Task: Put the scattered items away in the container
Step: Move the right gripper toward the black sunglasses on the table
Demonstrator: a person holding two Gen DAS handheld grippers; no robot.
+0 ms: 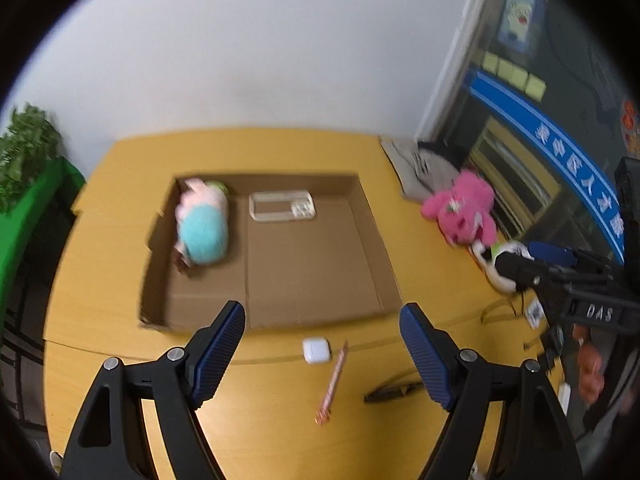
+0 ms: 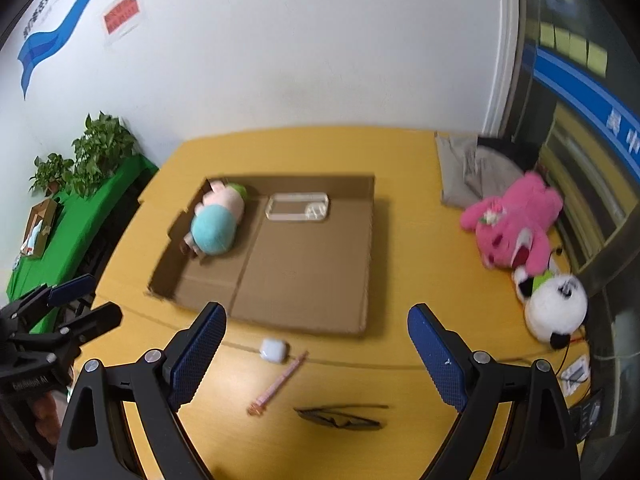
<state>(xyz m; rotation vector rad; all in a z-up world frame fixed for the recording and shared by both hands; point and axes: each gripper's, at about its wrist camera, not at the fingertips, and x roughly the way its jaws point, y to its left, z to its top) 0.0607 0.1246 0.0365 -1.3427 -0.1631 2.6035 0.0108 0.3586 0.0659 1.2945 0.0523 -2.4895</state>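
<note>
I have both grippers hovering over the yellow table point(image 2: 400, 152), the left gripper point(image 1: 322, 334) and right gripper point(image 2: 316, 336) each spread wide with nothing between the pads. The box point(image 2: 304, 280) sits in the middle of the table and already holds a pig plush point(image 2: 218, 222) at its left end and a clear case point(image 2: 298, 207) by the back wall. Left outside, just in front of the box's near edge, are the earbud case point(image 2: 273, 350) and the pen point(image 2: 279, 384), with the glasses point(image 2: 340, 418) closer to me; the pink bear point(image 2: 516, 226) and panda point(image 2: 554, 308) lie well off to the right. The pen's long axis runs diagonally, its far end pointing up-right toward the box and nearly touching the earbud case. My worry is there: closing along that axis would let the thin pen slip or roll, and a sloppy descent could knock the earbud case away. I judge the glasses, lying flat, could snag a temple arm or skid under the pads.
</note>
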